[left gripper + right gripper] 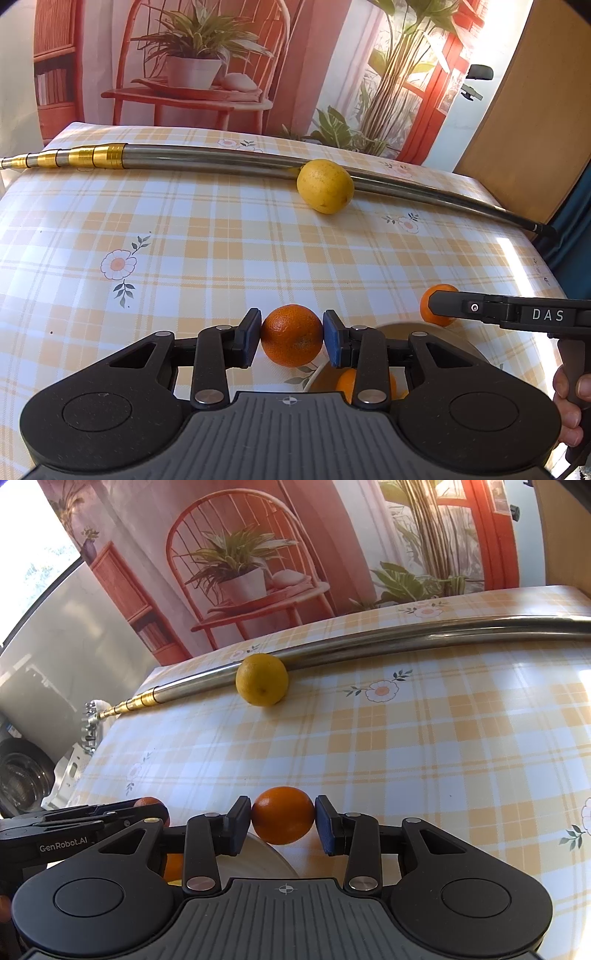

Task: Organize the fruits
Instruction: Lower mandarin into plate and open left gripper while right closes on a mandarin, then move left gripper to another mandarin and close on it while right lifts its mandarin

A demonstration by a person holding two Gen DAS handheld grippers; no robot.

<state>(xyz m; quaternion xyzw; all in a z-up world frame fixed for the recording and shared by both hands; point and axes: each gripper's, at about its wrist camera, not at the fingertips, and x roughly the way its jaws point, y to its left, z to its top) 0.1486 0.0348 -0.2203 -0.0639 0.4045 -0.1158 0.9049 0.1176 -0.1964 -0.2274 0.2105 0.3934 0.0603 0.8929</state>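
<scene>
Two oranges gripped | left gripper (291, 338) clamps orange (291, 335) | right gripper (283, 821) clamps second orange (283, 820) | you lower both gently into bowl (458, 338) (lemon (325, 185) waits).

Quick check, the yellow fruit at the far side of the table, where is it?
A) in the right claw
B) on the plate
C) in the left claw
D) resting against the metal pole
D: the yellow fruit lies on the tablecloth touching the metal pole, far from both claws, which each hold an orange.
</scene>
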